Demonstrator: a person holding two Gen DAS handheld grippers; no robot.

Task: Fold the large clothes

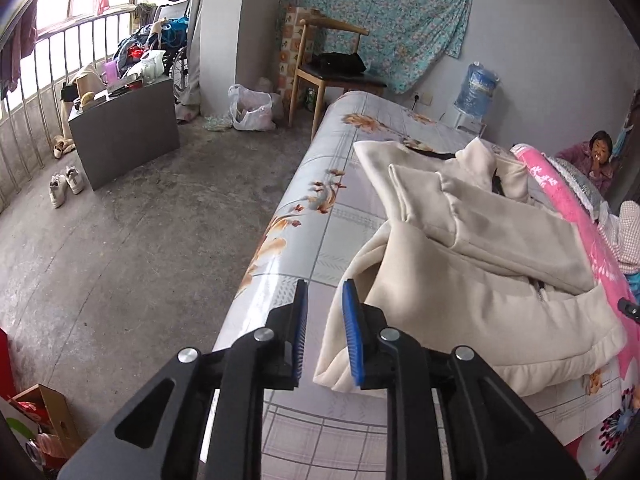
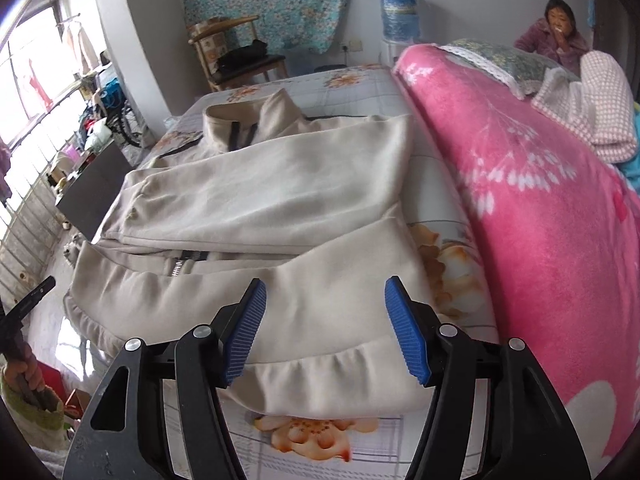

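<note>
A cream zip-up jacket [image 1: 480, 264] lies partly folded on the floral bed sheet [image 1: 320, 184], with a sleeve laid across its front and the collar toward the far end. My left gripper [image 1: 325, 292] hovers by the bed's left edge, just left of the jacket's near corner. Its blue pads stand a narrow gap apart with nothing between them. In the right wrist view the jacket [image 2: 260, 200] fills the middle. My right gripper [image 2: 326, 284] is open wide over the ruffled hem [image 2: 340, 376], its pads not pressing the cloth. The left gripper [image 2: 28, 300] shows at the left edge, held by a hand.
A rolled pink blanket [image 2: 540, 220] runs along the jacket's right side, with a checked cloth [image 2: 600, 100] beyond it. A person [image 2: 556, 32] sits at the far right. A wooden chair [image 1: 332, 68], a grey cabinet [image 1: 128, 128], a plastic bag [image 1: 250, 108] and shoes [image 1: 66, 184] stand on the concrete floor left of the bed.
</note>
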